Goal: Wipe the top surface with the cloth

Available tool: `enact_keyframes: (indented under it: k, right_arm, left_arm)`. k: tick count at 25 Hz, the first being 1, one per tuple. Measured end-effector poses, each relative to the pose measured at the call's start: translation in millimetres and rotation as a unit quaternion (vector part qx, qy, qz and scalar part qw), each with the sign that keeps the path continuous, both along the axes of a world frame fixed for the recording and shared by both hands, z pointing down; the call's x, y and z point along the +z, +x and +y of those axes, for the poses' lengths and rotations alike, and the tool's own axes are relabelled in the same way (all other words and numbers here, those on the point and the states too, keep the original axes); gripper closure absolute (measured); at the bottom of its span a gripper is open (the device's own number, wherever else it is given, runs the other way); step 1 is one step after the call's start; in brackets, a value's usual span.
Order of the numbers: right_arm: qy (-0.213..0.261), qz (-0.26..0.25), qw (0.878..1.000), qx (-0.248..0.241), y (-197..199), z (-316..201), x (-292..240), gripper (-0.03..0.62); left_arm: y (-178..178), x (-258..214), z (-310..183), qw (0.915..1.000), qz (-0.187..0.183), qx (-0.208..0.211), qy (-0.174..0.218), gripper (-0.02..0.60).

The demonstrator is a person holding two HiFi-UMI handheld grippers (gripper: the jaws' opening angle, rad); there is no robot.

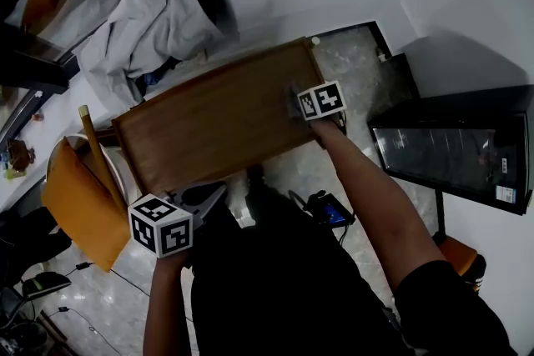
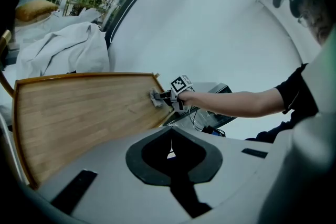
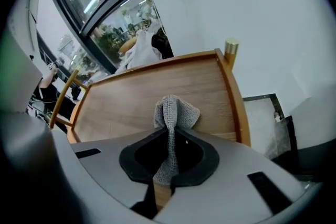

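Wipe step: cloth on wooden top surface, centre-right of frame.
R gripper clenched on the grey cloth, which touches the wood near the raised rim. L gripper jaws together, empty, lower left, off the wood. Recommended: keep cloth flat, even pressure, overlapping passes toward upper left, w/o snagging rim. No legible text; sticker on black unit too small to read.

The desk top lies bare and open, save at its right end, where the right gripper holds a cloth. A raised rim edges it, with a post at one corner. A white heap crowds the far left corner, and a chair stands beside the left end.
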State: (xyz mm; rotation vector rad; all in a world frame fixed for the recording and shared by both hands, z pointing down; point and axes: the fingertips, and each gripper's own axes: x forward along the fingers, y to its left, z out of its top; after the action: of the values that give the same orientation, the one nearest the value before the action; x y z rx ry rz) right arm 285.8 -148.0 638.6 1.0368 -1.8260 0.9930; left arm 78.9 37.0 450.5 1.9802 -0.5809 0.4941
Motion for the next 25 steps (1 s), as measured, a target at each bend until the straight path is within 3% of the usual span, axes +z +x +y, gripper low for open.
enact_keyframes:
  k: [6, 13, 16, 20, 25]
  right_arm:
    - [0.004, 0.046, 0.998, 0.030, 36, -3, -4, 0.559]
    - [0.001, 0.032, 0.993, 0.114, 60, -4, -6, 0.559]
    - [0.003, 0.019, 0.990, 0.141, 52, -1, -13, 0.559]
    - [0.036, -0.034, 0.995, 0.086, -26, 8, -35, 0.559]
    - [0.021, -0.133, 0.991, -0.011, -191, 52, -50, 0.559]
  left_arm:
    - [2, -2, -2, 1.0000, 0.003, -0.002, 0.002, 0.571]
    - [-12, -7, 4, 0.9999, 0.008, -0.008, 0.008, 0.571]
    - [-31, -8, 9, 0.9998, 0.010, -0.016, 0.010, 0.571]
    - [-69, -10, 23, 0.9994, 0.014, -0.031, 0.009, 0.571]
    - [-126, -21, 44, 0.9992, 0.006, -0.037, 0.017, 0.571]
